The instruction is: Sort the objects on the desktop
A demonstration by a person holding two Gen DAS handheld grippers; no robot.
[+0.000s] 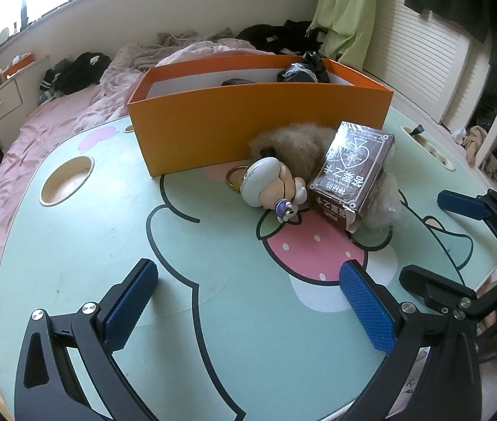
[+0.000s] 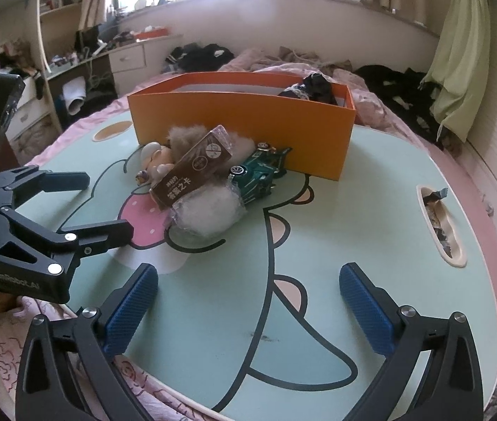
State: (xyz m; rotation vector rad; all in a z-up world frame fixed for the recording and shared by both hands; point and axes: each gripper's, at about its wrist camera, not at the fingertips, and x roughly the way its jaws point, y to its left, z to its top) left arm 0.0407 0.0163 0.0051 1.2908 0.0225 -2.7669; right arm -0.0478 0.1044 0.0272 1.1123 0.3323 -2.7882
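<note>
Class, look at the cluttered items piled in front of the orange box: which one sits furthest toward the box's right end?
The green toy car. The brown card box, figurine and fluffy tuft all lie left of it.

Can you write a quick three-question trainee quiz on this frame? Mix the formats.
1. True or false: the brown card box lies inside the orange box.
2. In the right wrist view, which object sits closest to the orange box's front wall? A) green toy car B) clear plastic bag of white stuffing C) figurine
3. Fill in: the left gripper and right gripper both have their jaws ____, with nothing between them.

Key: 1 false, it leans on the pile on the table in front of the box; 2 A; 3 open.
</note>
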